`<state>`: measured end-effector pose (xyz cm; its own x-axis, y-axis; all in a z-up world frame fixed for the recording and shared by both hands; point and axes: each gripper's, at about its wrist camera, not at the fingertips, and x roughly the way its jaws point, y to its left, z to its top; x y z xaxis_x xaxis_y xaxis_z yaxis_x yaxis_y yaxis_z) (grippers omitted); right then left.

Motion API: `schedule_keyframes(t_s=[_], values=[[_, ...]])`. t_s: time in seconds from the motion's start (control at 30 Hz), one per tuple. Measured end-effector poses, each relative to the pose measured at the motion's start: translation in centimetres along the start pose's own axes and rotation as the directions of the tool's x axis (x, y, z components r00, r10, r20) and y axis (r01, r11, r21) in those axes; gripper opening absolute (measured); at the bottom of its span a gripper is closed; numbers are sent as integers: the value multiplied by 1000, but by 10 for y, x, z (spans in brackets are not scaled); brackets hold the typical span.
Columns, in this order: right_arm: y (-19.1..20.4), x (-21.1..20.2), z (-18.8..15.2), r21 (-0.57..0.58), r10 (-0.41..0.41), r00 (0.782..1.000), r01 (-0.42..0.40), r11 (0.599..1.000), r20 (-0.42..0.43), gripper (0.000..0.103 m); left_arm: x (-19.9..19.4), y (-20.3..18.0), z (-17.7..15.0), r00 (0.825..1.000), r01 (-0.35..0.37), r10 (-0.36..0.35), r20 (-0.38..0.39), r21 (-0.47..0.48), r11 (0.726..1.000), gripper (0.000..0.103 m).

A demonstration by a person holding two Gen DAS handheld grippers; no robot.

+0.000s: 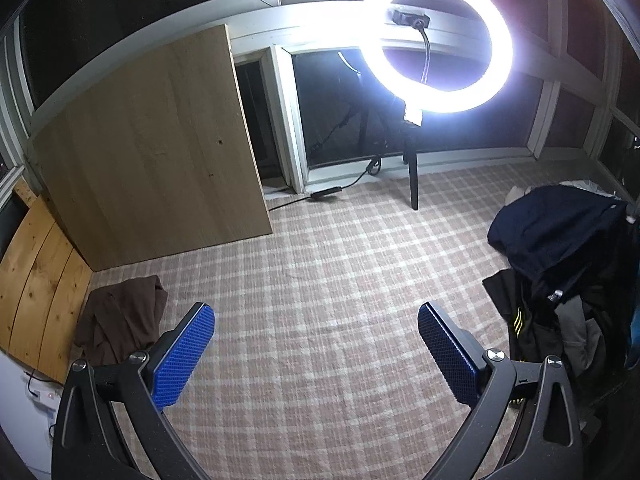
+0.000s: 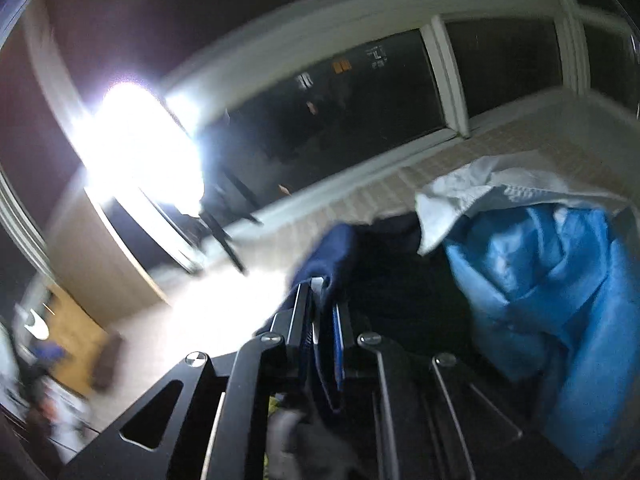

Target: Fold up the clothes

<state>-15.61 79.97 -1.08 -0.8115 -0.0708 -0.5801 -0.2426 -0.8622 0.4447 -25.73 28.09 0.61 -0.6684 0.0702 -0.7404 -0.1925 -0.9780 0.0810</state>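
Your right tool (image 2: 320, 312) pinches navy garment (image 2: 324, 252) at edge of clothes pile (image 1: 560, 264). Pile sits on right side of checked bed cover (image 1: 320, 280). Your left tool (image 1: 316, 344) spread wide, holds nothing, hovers over bare middle. Lots of room there: pull navy garment left onto it. Brown garment (image 1: 120, 320) lies far left by wooden board (image 1: 152, 140). Ring light (image 1: 436, 40) stands at back.
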Motion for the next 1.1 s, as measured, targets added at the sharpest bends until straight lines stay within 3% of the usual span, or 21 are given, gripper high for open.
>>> schedule_keyframes(t_s=[0.13,0.27,0.4,0.53,0.73,0.83,0.93,1.0,1.03,1.07,1.1], values=[[1,-27,20,108,111,991,-119,987,77,9,-2,6,0,1000,13,-13,6,-1,1000,102],[41,-69,46,27,157,972,-164,986,175,9,-7,11,-1,1000,18,-19,11,4,1000,102],[108,-113,73,-95,254,938,-238,967,236,9,-17,21,0,999,29,-28,34,-15,999,102],[190,-145,76,-242,334,915,-280,929,225,9,-27,37,-6,998,37,-34,54,-40,999,102],[274,-184,54,-383,481,861,-394,835,164,8,-39,65,-20,998,35,-31,57,-80,996,102],[269,-179,44,-372,457,878,-381,846,140,8,-39,75,-27,999,29,-25,41,-89,996,102],[226,-146,30,-288,340,934,-297,910,111,8,-31,74,-34,1000,20,-20,7,-66,998,102],[183,-99,15,-241,169,985,-153,958,47,8,-21,65,-36,1000,22,-23,-20,-30,999,102],[164,-72,7,-239,99,995,-101,966,-20,8,-15,58,-36,999,28,-28,-32,-6,1000,102],[144,-44,-5,-233,4,996,-25,972,-91,8,-9,49,-36,998,35,-34,-43,21,999,102],[119,-15,-20,-210,-123,978,86,974,-169,8,-2,40,-36,998,42,-40,-54,47,998,102]])
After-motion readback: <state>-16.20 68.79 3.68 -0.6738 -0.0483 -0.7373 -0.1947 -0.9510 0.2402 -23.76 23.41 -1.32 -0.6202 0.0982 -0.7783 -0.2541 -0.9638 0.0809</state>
